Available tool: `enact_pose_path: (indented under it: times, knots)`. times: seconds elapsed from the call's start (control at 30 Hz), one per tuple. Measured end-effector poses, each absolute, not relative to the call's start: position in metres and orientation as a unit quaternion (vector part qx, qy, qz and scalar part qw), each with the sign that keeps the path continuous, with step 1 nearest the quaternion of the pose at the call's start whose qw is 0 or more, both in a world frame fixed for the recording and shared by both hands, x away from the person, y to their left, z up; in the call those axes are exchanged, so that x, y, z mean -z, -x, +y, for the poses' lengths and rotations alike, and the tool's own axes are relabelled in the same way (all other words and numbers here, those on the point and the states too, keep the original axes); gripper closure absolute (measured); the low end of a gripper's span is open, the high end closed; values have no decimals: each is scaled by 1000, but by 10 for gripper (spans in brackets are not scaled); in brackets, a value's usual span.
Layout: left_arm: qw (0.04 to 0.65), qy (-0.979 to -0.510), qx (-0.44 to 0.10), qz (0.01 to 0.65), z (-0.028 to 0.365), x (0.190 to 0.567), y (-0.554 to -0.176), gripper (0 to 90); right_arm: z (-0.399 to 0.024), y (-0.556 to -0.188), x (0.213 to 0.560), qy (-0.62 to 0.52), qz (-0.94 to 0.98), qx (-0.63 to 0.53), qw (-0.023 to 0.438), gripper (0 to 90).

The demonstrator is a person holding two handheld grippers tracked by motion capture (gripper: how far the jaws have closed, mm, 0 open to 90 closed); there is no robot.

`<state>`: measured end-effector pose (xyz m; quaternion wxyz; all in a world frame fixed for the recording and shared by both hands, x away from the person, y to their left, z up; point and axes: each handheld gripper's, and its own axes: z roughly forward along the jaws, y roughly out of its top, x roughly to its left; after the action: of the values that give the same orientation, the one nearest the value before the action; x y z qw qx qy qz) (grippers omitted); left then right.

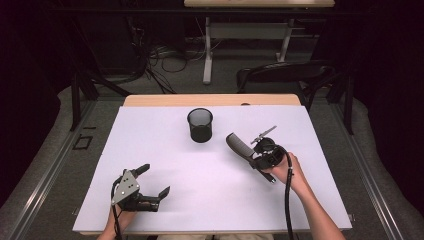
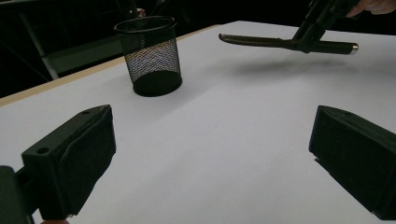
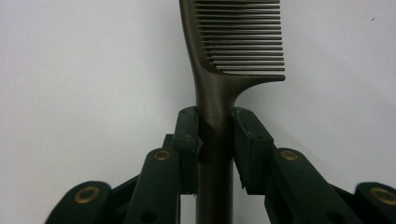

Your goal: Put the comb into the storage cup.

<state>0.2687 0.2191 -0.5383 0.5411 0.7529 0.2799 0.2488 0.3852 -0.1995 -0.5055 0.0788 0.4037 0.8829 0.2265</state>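
A: Starting at the left, what is the left gripper (image 1: pixel 152 181) doing?

B: It sits low near the table's front edge with its jaws spread wide and nothing between them.

A: And the black wire-mesh pencil cup (image 1: pixel 200 125)?

B: It stands upright on the white table sheet (image 1: pixel 150 150), near the far edge at mid-table, at about one o'clock from the left gripper.

A: Then the right gripper (image 1: pixel 256 157)?

B: It is clenched on the handle of the dark brown plastic comb (image 1: pixel 240 145), which is held clear of the sheet.

A: Which way does the comb run?

B: Its long axis points toward ten o'clock, toothed end leading. The cup lies at roughly ten o'clock from the comb's tip, so I judge the right hand is nearer.
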Motion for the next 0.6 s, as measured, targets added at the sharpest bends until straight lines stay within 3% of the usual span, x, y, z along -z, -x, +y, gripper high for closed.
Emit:
enact_pose_path:
  times: [0.6]
  knots:
    - [540,-754,-248,280,219,539,-269,6,-209,-381,504,-398,872,-265,103,726]
